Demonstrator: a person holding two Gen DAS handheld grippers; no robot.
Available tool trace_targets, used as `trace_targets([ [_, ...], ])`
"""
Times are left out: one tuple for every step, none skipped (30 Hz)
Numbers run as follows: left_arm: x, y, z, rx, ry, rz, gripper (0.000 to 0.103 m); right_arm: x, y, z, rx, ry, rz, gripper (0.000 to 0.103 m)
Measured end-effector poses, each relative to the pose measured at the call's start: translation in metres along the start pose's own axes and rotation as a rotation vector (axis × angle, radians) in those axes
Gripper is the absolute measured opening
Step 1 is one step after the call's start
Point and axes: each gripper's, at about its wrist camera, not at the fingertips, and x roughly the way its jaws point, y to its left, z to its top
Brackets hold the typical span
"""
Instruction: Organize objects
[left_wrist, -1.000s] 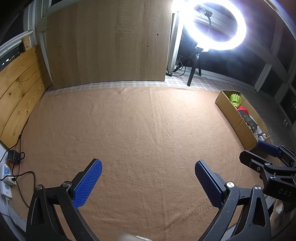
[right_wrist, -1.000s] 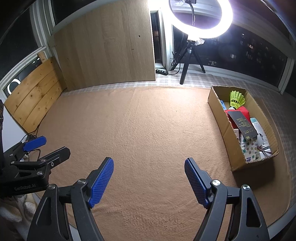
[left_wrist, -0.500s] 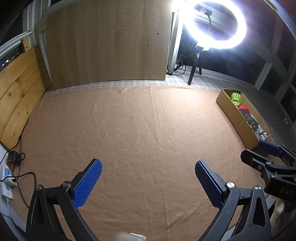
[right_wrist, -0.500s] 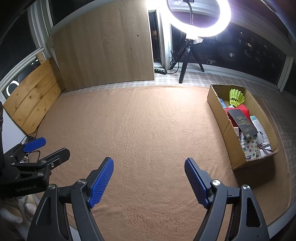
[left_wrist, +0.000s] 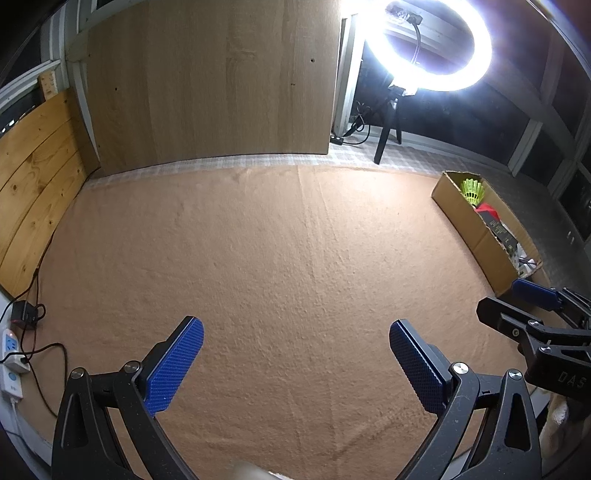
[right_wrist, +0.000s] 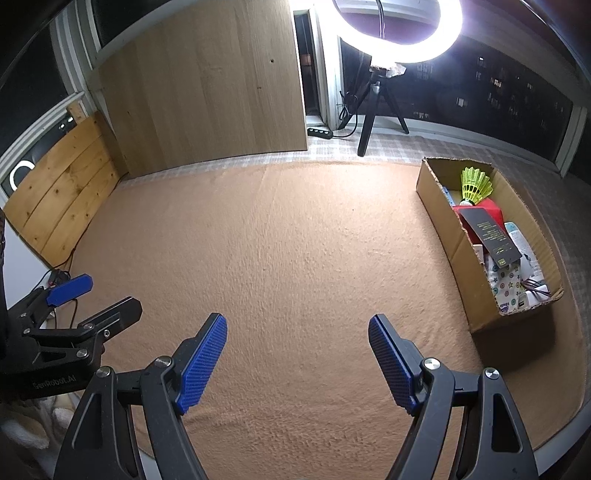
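1. Pads (right_wrist: 201, 363) of both grippers: blue, fine cross-hatch, on black frames
2. Blanket (right_wrist: 295, 240) under and ahead of the jaws: plain tan
3. Box (right_wrist: 448, 225) right of the right jaws: brown
4. Shuttlecock (right_wrist: 474, 182) in it: neon yellow-green
5. Pouch (right_wrist: 506, 284) at its near end: white with coloured stars and circles
6. Floor (right_wrist: 388, 147) beyond the blanket: grey-white check

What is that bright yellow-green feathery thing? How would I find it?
Look for the open cardboard box at the right edge of the tan blanket. At its far end sits a shuttlecock, the only neon, fan-shaped thing among flat packets.
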Motion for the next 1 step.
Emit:
trace_targets([
  [0.0009,0.0006,-0.0004,-0.002,0.002,0.0,0.102,0.0017,0.0001,0.0,0.001,0.003,0.0,0.076],
])
